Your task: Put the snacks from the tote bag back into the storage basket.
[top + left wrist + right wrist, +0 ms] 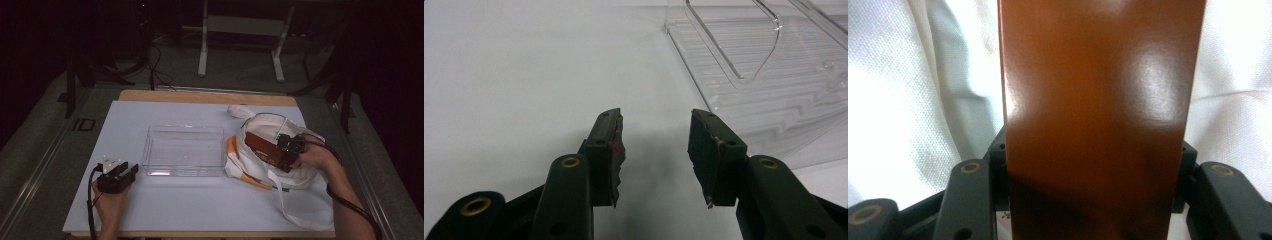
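Left gripper (131, 173): nearest the table's front edge, just left of the clear container's front left corner; jaws parted, nothing between them; resting low over the white table surface (190, 205).
Right gripper (289, 150): right of the clear container, over the white bag; jaws clamped on the brown box, one on each side of its near end.
Brown box (1098, 115): glossy, oblong, held above the white bag, pointing toward the clear container, well apart from it.
White bag (305, 192): cloth, crumpled, straps trailing forward, touching the clear container's right side.
Clear container (184, 150): plastic, rectangular, mid-table, ribbed floor.
Orange trim (233, 146): on the bag's edge, just right of the clear container.
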`<state>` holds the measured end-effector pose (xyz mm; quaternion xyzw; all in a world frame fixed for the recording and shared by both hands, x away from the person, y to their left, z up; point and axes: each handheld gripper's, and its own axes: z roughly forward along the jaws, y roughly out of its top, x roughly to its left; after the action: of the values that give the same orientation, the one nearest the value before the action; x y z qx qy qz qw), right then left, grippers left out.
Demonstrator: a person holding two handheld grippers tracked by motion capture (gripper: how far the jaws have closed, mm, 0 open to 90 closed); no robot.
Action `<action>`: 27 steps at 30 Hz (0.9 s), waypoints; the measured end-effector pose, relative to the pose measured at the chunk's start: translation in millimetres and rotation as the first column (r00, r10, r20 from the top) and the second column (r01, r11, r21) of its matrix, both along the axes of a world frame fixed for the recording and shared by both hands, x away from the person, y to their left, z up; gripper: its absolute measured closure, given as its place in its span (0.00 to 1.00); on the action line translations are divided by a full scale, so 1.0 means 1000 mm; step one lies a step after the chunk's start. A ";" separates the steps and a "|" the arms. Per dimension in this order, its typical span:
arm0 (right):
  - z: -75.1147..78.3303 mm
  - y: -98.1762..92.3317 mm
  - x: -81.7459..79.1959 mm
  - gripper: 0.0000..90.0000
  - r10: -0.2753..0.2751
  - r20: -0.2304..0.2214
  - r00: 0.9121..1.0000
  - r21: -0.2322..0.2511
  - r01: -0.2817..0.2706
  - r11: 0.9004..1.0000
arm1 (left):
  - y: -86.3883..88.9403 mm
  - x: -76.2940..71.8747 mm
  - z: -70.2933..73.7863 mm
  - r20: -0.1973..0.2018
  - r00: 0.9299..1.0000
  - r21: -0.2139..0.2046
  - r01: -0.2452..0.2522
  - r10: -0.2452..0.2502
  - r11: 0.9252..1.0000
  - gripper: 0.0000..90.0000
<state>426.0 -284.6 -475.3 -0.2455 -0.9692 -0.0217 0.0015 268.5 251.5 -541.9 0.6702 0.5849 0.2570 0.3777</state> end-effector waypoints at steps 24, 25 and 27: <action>0.031 -0.026 -0.011 0.49 -0.013 0.047 0.999 0.039 0.011 0.999 | 0.000 0.000 0.000 0.000 1.000 0.001 -0.001 0.001 1.000 0.64; 0.033 -0.026 -0.011 0.49 -0.012 0.048 0.999 0.043 0.010 0.999 | 0.000 0.000 0.000 0.000 1.000 0.001 -0.001 0.001 1.000 0.64; 0.036 -0.025 -0.012 0.49 -0.001 0.057 0.998 0.046 -0.001 0.999 | 0.000 0.000 0.000 0.000 1.000 0.001 -0.002 0.002 1.000 0.64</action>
<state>413.7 -309.7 -439.1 -0.2446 -0.9681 -0.0511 -0.0205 268.6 251.3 -541.9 0.6699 0.5854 0.2575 0.3772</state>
